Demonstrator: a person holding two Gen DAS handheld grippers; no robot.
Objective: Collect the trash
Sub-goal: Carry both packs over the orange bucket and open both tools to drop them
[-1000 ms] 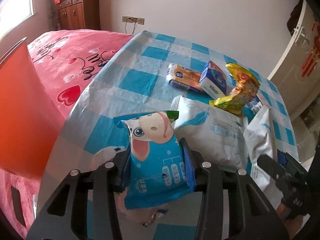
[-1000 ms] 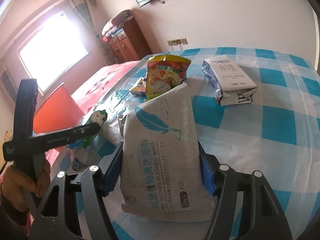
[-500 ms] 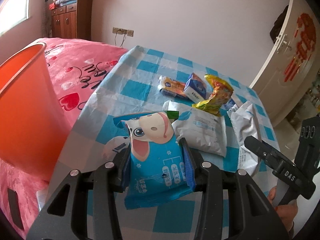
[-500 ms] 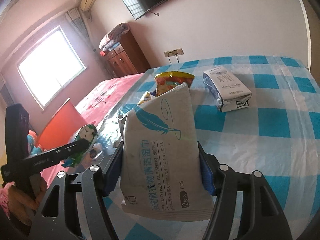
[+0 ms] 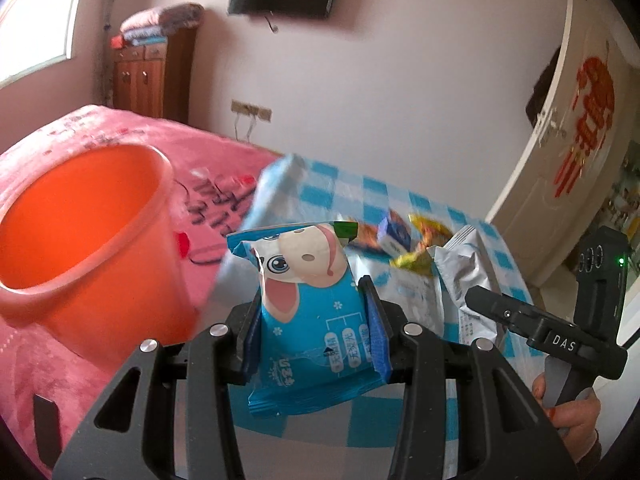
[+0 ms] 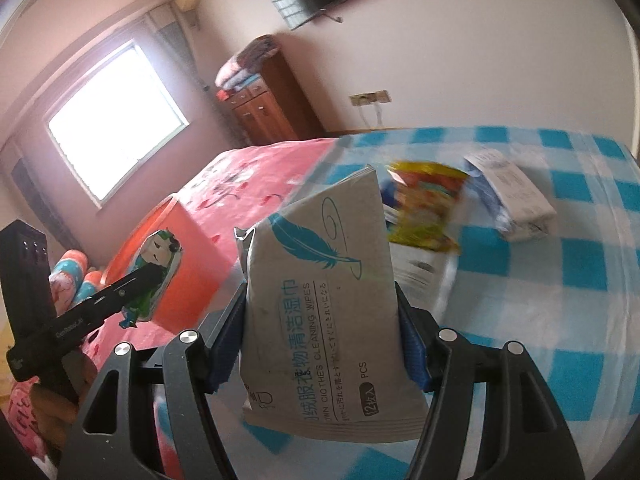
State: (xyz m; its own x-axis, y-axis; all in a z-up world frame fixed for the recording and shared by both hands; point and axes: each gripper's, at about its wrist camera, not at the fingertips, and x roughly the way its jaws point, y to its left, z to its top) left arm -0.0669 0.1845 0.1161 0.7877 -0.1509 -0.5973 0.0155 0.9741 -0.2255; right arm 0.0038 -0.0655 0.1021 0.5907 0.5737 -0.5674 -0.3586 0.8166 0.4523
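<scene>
My left gripper (image 5: 312, 312) is shut on a blue snack packet with a cartoon cow (image 5: 308, 300) and holds it in the air, right of an orange bin (image 5: 80, 248). My right gripper (image 6: 320, 320) is shut on a grey wet-wipes pack with a blue feather (image 6: 320, 288), lifted above the checked table (image 6: 560, 280). In the right wrist view the orange bin (image 6: 176, 264) stands at the left, with the left gripper and its packet (image 6: 156, 268) in front of it. In the left wrist view the right gripper (image 5: 540, 332) shows at the right with the grey pack (image 5: 464, 276).
A yellow snack bag (image 6: 424, 208), a white pack (image 6: 512, 196) and a small blue box (image 5: 394, 236) lie on the blue-checked table. A pink bed (image 5: 80, 132) lies behind the bin. A wooden cabinet (image 5: 152, 72) and a door (image 5: 568, 128) stand by the walls.
Both grippers have lifted and swung left with their packets. The orange bin now sits closer and its open mouth shows. The table items have dropped further away.
</scene>
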